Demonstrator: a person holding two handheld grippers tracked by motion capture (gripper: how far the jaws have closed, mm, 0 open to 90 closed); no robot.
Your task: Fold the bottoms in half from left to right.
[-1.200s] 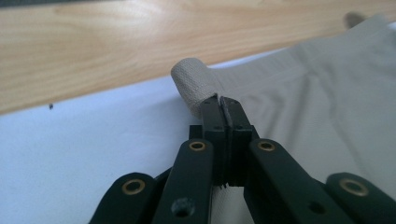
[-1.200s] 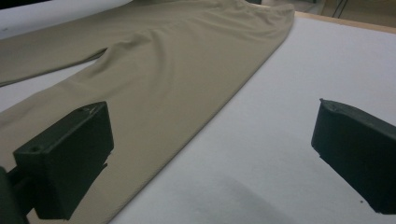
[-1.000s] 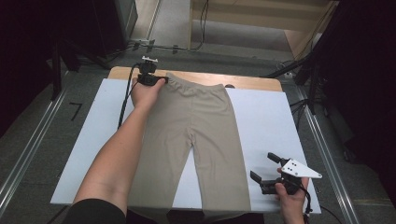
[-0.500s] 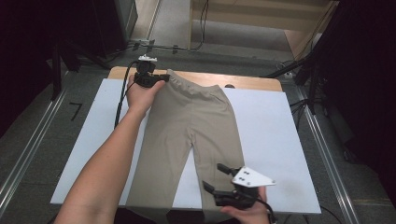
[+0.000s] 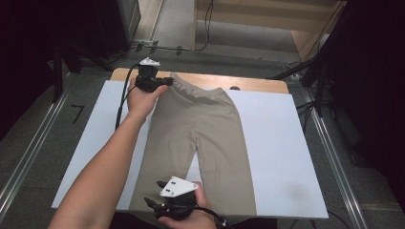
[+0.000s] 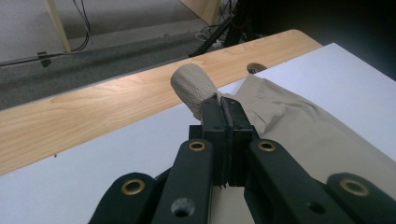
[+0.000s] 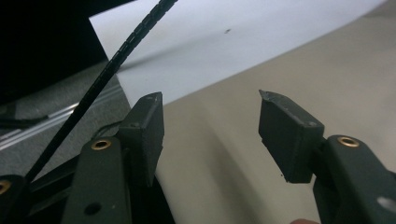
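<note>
High view: beige shorts (image 5: 200,143) lay flat on a white sheet (image 5: 282,157) that covered most of a wooden table (image 5: 258,85), waistband at the far edge, legs toward the person. The left gripper (image 5: 165,82) sat at the far left corner of the waistband, the left hand (image 5: 141,98) behind it and the forearm stretched along the left leg of the shorts. The right gripper (image 5: 155,193) was at the near edge, over the hem of the left leg, its grey plate on top and the right hand (image 5: 191,212) under it at the bottom of the frame.

In the left gripper view, the left gripper (image 6: 224,109) had its jaws pressed fully together on a fold of the waistband (image 6: 191,88), which bulged out past the tips; the rest of the shorts (image 6: 303,126) ran off to the right over the sheet (image 6: 93,154), with the bare wood (image 6: 116,98) beyond.

In the right gripper view, the right gripper (image 7: 210,126) stood partly open; its jaws had just been closing, with a clear gap between the pads. Beige fabric (image 7: 261,84) lay below and beyond them, but the pads did not press on it. Past the fabric's edge were the sheet (image 7: 224,32) and a black cable (image 7: 121,56) crossing at the left.
</note>
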